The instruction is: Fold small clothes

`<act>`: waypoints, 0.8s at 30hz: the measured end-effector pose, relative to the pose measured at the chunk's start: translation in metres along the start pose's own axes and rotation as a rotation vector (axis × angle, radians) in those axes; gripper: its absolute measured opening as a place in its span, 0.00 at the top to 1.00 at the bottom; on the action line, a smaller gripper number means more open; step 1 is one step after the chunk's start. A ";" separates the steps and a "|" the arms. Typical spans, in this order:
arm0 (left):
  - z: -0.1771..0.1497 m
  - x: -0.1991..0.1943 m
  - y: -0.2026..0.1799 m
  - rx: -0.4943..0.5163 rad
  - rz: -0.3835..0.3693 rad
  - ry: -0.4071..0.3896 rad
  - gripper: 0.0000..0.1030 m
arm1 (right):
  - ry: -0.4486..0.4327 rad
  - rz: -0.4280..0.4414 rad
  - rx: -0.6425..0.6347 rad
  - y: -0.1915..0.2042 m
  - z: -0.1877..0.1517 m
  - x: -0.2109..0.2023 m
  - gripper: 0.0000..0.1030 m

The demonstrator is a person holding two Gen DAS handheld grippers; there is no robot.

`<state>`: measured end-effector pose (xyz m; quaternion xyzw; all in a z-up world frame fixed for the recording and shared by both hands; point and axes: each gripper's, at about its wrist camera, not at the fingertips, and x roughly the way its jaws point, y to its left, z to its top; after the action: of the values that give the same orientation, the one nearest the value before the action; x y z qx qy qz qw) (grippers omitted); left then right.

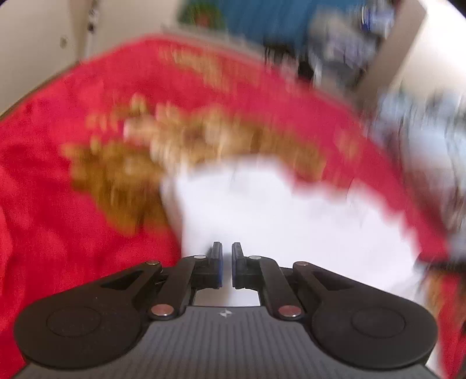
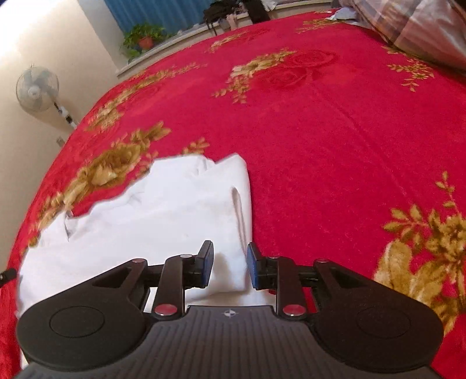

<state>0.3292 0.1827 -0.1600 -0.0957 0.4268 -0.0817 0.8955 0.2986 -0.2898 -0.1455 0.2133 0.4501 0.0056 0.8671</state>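
Note:
A small white garment (image 2: 163, 215) lies crumpled on a red bedspread with gold flowers (image 2: 320, 140). My right gripper (image 2: 230, 262) is open, its jaws straddling the garment's right edge fold low over the bed. In the left wrist view, which is motion blurred, the same white garment (image 1: 276, 215) fills the middle. My left gripper (image 1: 227, 262) sits over it with the jaws nearly closed, a narrow gap between the pads; whether cloth is pinched between them I cannot tell.
A striped pillow or quilt (image 2: 419, 26) lies at the bed's far right. A standing fan (image 2: 36, 87) is by the wall on the left. A potted plant (image 2: 142, 39) sits on the window ledge, with blue curtains behind.

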 end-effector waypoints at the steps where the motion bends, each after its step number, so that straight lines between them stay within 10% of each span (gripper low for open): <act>1: -0.007 0.003 0.001 0.014 0.041 0.001 0.98 | 0.022 -0.034 -0.004 -0.004 -0.003 0.005 0.63; 6: -0.016 -0.038 -0.015 -0.026 0.035 -0.127 0.93 | -0.063 -0.006 0.022 -0.007 -0.004 -0.013 0.63; 9: -0.030 -0.018 -0.016 -0.017 0.091 0.034 0.90 | -0.019 -0.036 -0.049 -0.005 -0.013 -0.009 0.63; 12: -0.031 -0.057 -0.029 -0.012 0.105 -0.037 0.86 | -0.009 -0.084 -0.003 -0.018 -0.019 -0.020 0.63; 24: -0.106 -0.238 -0.074 0.076 0.108 -0.211 0.60 | -0.359 0.031 -0.134 -0.001 -0.070 -0.228 0.63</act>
<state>0.0937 0.1549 -0.0296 -0.0465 0.3315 -0.0388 0.9415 0.1083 -0.3114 -0.0035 0.1594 0.2837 0.0107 0.9455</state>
